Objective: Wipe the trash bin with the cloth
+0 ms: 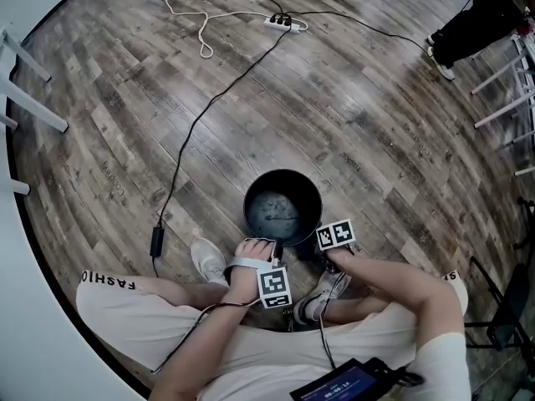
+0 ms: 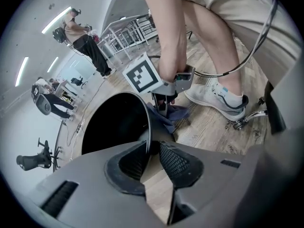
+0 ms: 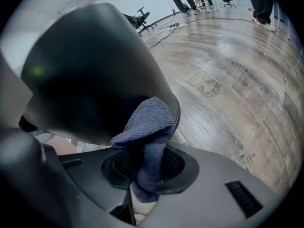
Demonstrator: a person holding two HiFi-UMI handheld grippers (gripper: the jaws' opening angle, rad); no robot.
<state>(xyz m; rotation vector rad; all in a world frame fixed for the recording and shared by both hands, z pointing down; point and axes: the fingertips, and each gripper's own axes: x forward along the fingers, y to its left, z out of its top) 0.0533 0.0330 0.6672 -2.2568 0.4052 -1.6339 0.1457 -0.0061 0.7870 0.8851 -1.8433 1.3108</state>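
At the trash bin [image 1: 282, 215]
My left gripper [image 2: 153, 149] seems clamped on its rim — right gripper [image 3: 145, 167] pinches the cloth [image 3: 148, 125] beside its wall.

Black bin [image 1: 282, 207] upright; blue cloth [image 3: 147, 127] at rim.

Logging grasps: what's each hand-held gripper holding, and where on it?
Left hand-held gripper: trash bin, by its rim. Right hand-held gripper: cloth, pinched low, folded end free.
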